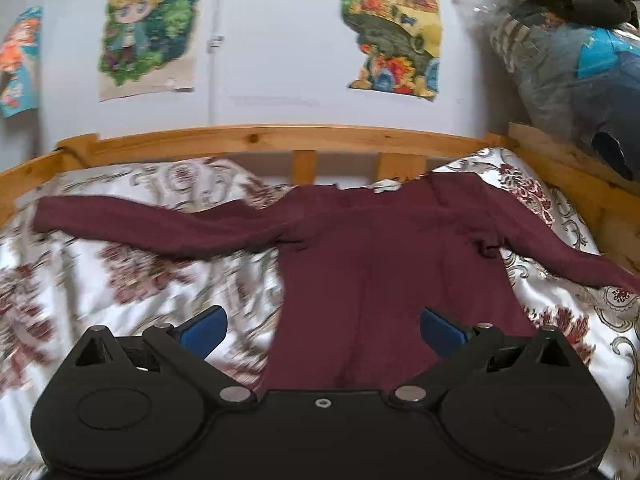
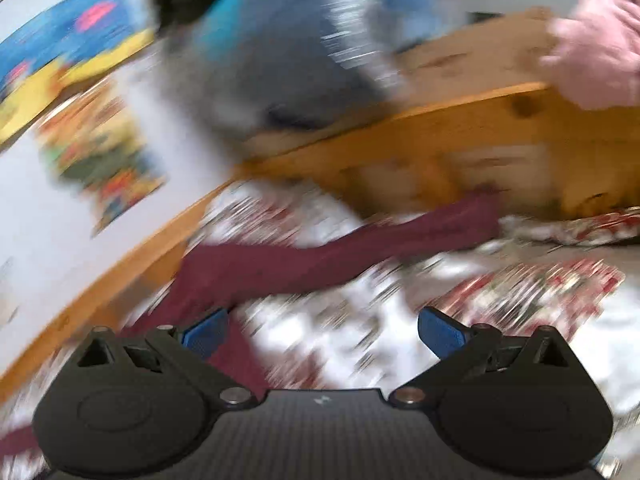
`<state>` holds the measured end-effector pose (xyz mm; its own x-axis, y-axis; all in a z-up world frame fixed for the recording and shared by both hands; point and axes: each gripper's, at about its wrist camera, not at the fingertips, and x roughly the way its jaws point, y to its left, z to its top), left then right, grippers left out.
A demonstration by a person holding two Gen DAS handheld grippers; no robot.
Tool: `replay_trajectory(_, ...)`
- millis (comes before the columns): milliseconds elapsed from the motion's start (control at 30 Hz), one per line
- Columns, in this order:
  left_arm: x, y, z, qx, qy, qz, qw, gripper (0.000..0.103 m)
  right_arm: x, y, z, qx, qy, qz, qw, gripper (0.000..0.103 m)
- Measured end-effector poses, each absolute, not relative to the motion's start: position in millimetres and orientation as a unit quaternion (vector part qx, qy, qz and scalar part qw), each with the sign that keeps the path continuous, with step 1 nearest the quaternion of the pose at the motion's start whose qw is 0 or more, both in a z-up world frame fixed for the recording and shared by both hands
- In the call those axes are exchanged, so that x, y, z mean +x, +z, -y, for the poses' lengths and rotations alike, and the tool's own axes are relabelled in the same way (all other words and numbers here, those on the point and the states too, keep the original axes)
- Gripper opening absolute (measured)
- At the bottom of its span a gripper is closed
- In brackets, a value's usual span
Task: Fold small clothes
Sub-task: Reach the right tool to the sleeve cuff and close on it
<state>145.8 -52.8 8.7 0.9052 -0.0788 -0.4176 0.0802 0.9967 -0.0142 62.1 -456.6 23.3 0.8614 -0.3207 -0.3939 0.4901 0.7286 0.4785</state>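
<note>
Wide apart, both claws. Left gripper [image 1: 322, 330]: blue pads [image 1: 204, 330] spread fully, nothing pinched between them, hovering above the lower body of the maroon long-sleeved top [image 1: 384, 280]; whether the pads brush the fabric cannot be told. Top lying spread flat on the floral bedspread [image 1: 120, 288], neckline toward the far edge of the bed by the wooden rail [image 1: 256, 140], one sleeve stretched out toward the left edge, the other angled down toward the right edge. Hem end hidden under the gripper body. Cartoon posters [image 1: 148, 28] on the white wall beyond the rail; bagged bundle of bedding [image 1: 568, 76] piled past the right corner of the bed frame, dark clothing on top of it.

Right gripper [image 2: 322, 332]: likewise released, blue pads [image 2: 440, 334] far apart and gripping nothing, poised over the bedspread [image 2: 460, 292] near the right edge of the bed. Heavily blurred view. Maroon sleeve [image 2: 360, 248] running across ahead of the pads toward the wooden side rail [image 2: 500, 120], its cuff end close against the rail. Left pad over maroon fabric, contact not discernible. Pink cloth [image 2: 600, 48] draped over the rail at upper right.
</note>
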Motion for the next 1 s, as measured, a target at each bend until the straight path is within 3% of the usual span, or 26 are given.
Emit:
replay_trajectory(267, 223.4, -9.6, 80.8, 0.029, -0.100, -0.236, 0.966, 0.102, 99.0, -15.9, 563.6, 0.406, -0.332, -0.132, 0.841, 0.103)
replay_trajectory(467, 264.0, -37.5, 81.8, -0.010, -0.092, -0.260, 0.961, 0.102, 132.8, -29.1, 591.0, 0.392, -0.380, -0.123, 0.829, 0.103)
replay_trajectory(633, 279.0, -63.4, 73.5, -0.029, -0.097, -0.289, 0.952, 0.102, 160.2, -44.6, 606.0, 0.392, -0.438, -0.157, 0.793, 0.092)
replay_trajectory(733, 276.5, -71.9, 69.0, -0.016, -0.103, -0.283, 0.954, 0.102, 174.3, -53.5, 604.5, 0.380, -0.456, -0.173, 0.786, 0.075)
replay_trajectory(833, 271.3, -76.2, 67.0, -0.007, -0.103, -0.275, 0.956, 0.102, 181.0, -59.6, 603.8, 0.362, -0.467, -0.175, 0.788, 0.047)
replay_trajectory(900, 270.2, -76.7, 67.3, -0.004, -0.105, -0.273, 0.956, 0.102, 184.2, -61.0, 602.3, 0.350, -0.467, -0.171, 0.794, 0.024)
replay_trajectory(1000, 267.6, -74.4, 66.5, -0.011, -0.104, -0.270, 0.957, 0.102, 184.4, -58.6, 590.4, 0.334, -0.465, -0.157, 0.805, 0.012)
